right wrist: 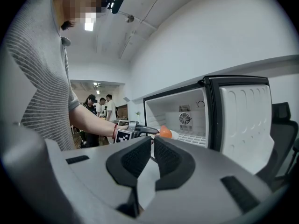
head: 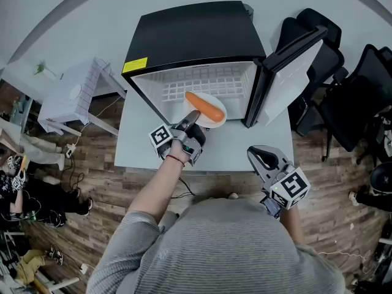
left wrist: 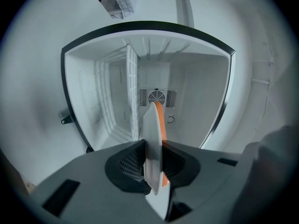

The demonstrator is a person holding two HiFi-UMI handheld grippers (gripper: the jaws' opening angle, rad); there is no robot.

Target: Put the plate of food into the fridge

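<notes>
A white plate (head: 215, 119) carrying an orange carrot (head: 205, 106) hangs at the mouth of the open black mini fridge (head: 196, 35), over its white wire shelf (head: 214, 81). My left gripper (head: 191, 122) is shut on the plate's near rim. In the left gripper view the plate (left wrist: 152, 143) stands edge-on between the jaws, with the carrot (left wrist: 160, 120) behind it and the fridge interior (left wrist: 187, 87) ahead. My right gripper (head: 260, 158) is held low at the right, shut and empty. From its own view the right gripper (right wrist: 153, 160) looks toward the carrot (right wrist: 165, 132) and the fridge door (right wrist: 245, 115).
The fridge stands on a white table (head: 141, 146) with its door (head: 288, 72) swung open to the right. Black office chairs (head: 343, 97) crowd the right side. A white stand (head: 73, 97) sits at the left. People (right wrist: 100, 108) stand far behind.
</notes>
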